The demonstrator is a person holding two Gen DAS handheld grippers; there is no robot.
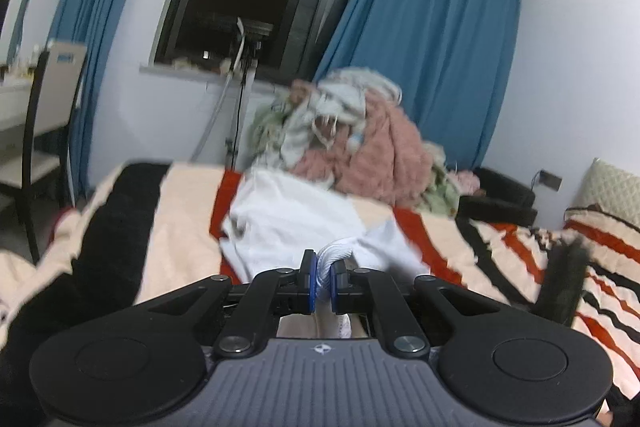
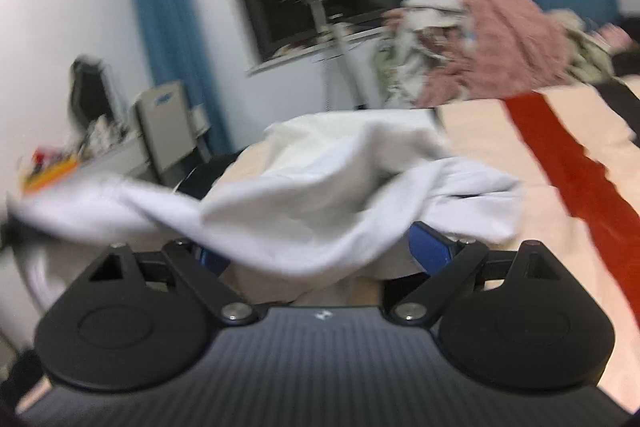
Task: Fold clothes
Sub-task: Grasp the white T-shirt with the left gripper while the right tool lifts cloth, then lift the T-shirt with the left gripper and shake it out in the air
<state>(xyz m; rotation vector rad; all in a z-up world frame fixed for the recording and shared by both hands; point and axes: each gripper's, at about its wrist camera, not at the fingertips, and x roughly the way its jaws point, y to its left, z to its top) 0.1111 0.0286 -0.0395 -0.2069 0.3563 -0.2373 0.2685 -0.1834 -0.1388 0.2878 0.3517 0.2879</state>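
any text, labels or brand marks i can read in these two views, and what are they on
No word or number reads clearly in either view.
Blue mark on the grey-white panel beside the left curtain: lettering of some kind, too blurred to read.
Small round emblem on the left gripper body: a symbol, no letters.
Small emblem on the right gripper body: too blurred to read.
The white garment shows no print.

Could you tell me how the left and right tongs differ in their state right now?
The left tongs are pinched shut on a bunched edge of the white garment; the right tongs stand wide apart, with the garment only draped over them. Both have blue pads and touch the same garment.
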